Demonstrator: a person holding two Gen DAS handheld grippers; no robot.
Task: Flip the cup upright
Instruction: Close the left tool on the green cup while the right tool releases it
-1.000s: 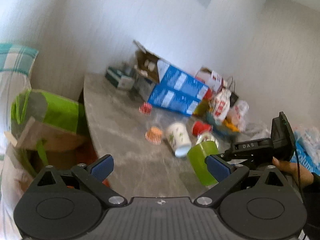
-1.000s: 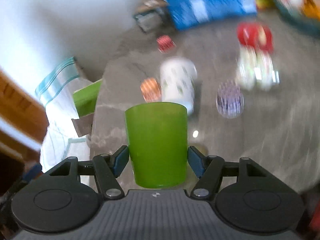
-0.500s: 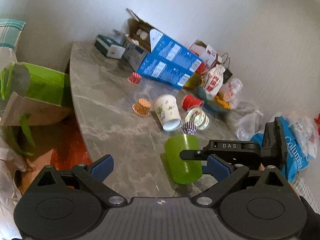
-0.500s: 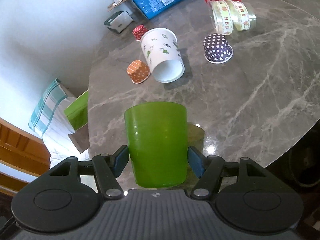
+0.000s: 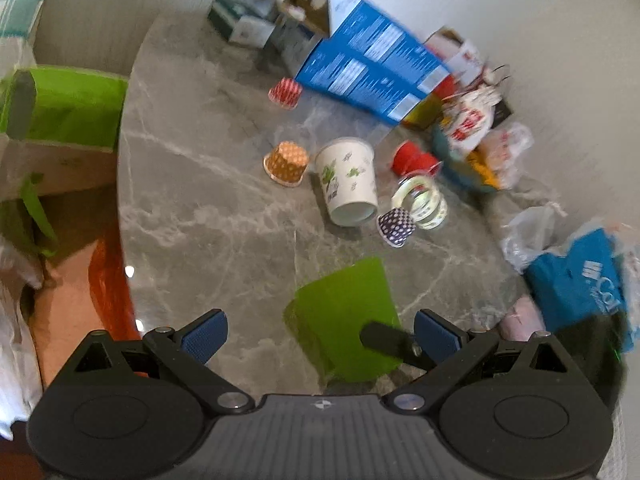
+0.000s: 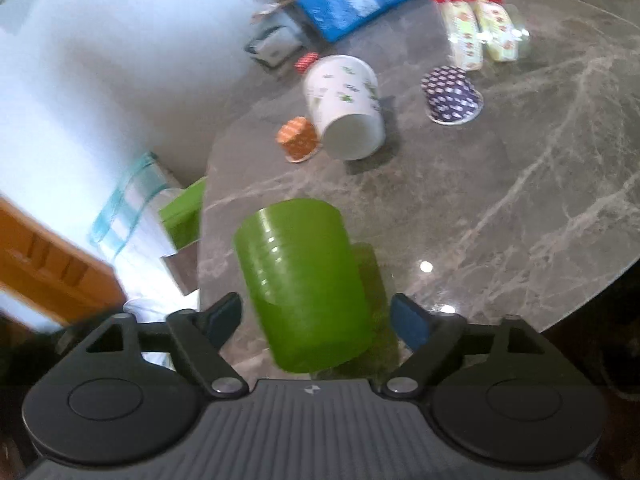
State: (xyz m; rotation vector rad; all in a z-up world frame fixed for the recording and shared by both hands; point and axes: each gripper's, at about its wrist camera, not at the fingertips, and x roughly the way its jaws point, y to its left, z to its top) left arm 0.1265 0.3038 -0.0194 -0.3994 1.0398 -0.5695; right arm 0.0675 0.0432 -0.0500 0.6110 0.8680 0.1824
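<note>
Green cup (image 6: 304,288) between my right fingers (image 6: 224,314), leaning left, over table (image 6: 500,208) near its edge. Flat closed end faces away from me; cannot tell which end is down. Job looks near end, not sure done: cup must stand open end up.

Right gripper (image 6: 316,318) open wide, gaps both sides, pads not touching cup. Cup looks let go.

Left gripper (image 5: 320,334) open wide, holds nothing. Cup (image 5: 348,320) just past its fingers, right finger arm across it.

White cup (image 6: 346,106) lies on side, farther ahead.
</note>
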